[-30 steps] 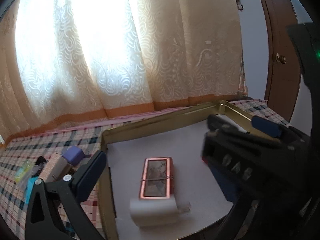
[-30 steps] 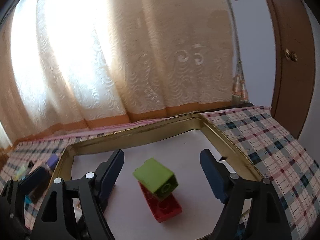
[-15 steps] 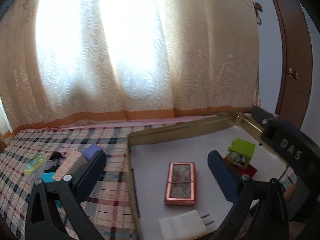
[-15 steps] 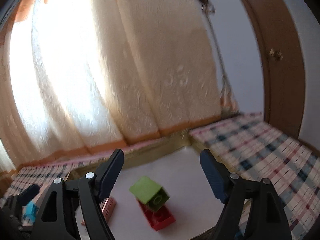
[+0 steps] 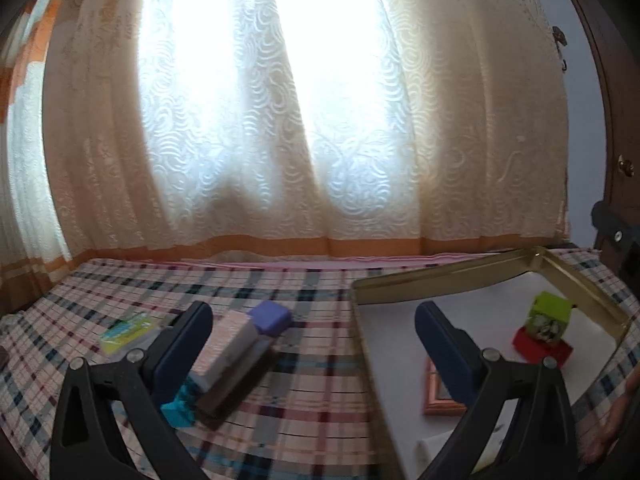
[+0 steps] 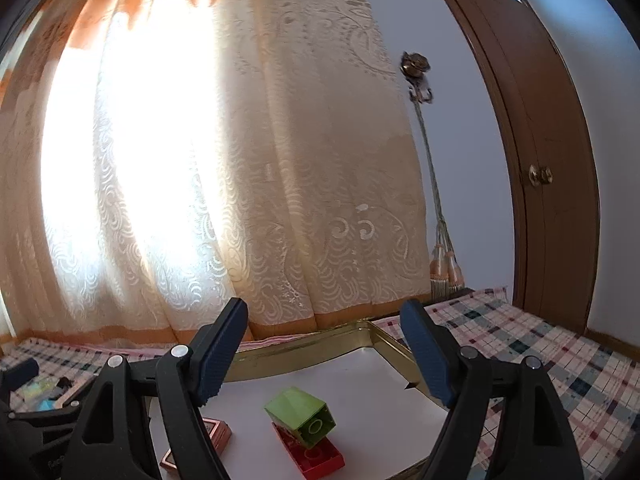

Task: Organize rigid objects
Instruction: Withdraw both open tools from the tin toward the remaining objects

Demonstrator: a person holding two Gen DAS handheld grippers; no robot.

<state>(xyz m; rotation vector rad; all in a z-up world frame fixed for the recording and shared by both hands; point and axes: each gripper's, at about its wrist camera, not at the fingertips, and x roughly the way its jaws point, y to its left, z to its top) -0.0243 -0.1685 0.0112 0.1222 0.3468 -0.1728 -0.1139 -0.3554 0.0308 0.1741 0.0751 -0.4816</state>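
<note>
Now, our left gripper [image 5: 308,344]: wide, empty
Right gripper [image 6: 324,356]: wide, empty
Pink box [image 5: 228,344]: stiff, light; we'd pinch its long sides

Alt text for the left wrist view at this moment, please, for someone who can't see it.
The open left gripper hovers empty over a plaid tablecloth, aimed at a loose cluster: a pink-and-white box, a purple block, a cyan block. To the right, a gold-rimmed tray holds a green block on a red block. Sunlit curtains hang behind.
</note>
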